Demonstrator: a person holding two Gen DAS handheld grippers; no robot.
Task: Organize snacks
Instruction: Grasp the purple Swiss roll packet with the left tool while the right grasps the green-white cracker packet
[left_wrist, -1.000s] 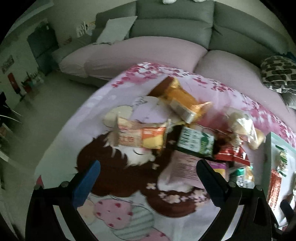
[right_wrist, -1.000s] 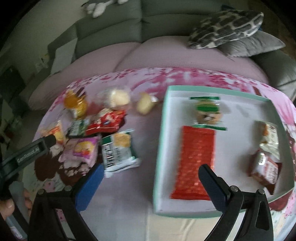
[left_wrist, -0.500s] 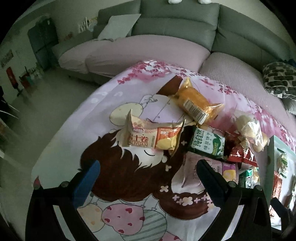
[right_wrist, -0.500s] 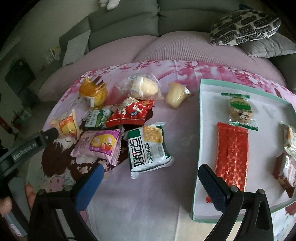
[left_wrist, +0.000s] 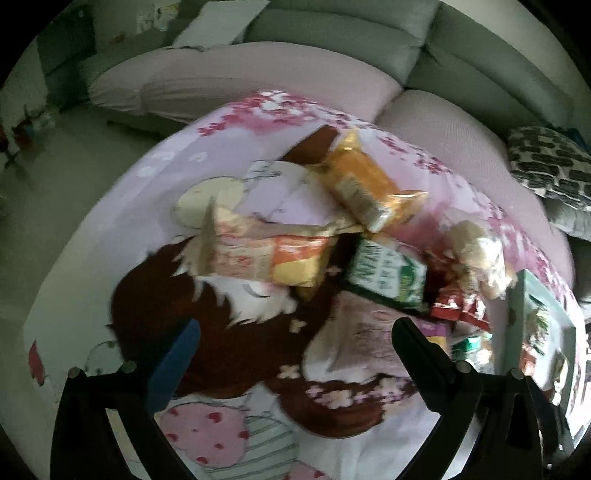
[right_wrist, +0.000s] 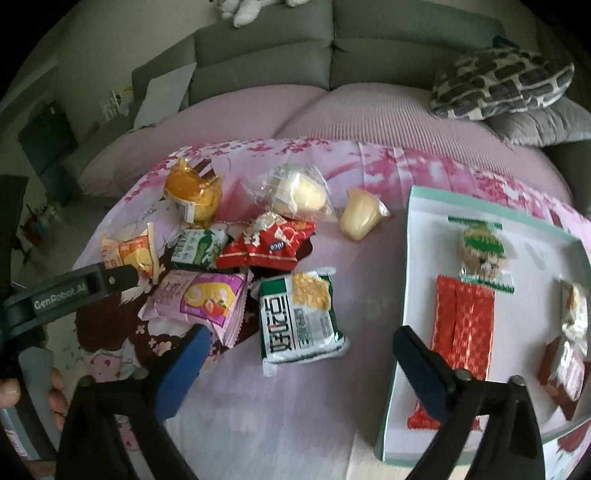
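Inside the shallow mint-rimmed white tray lie only a few packets, among them a long red foil bar, while some nine snacks, like the green-and-white cracker pack, wait on the pink cartoon-print desk cloth, both tongs spread and empty.

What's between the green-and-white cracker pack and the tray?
Nothing: in the right wrist view only bare pink cloth lies between the green-and-white cracker pack and the tray.
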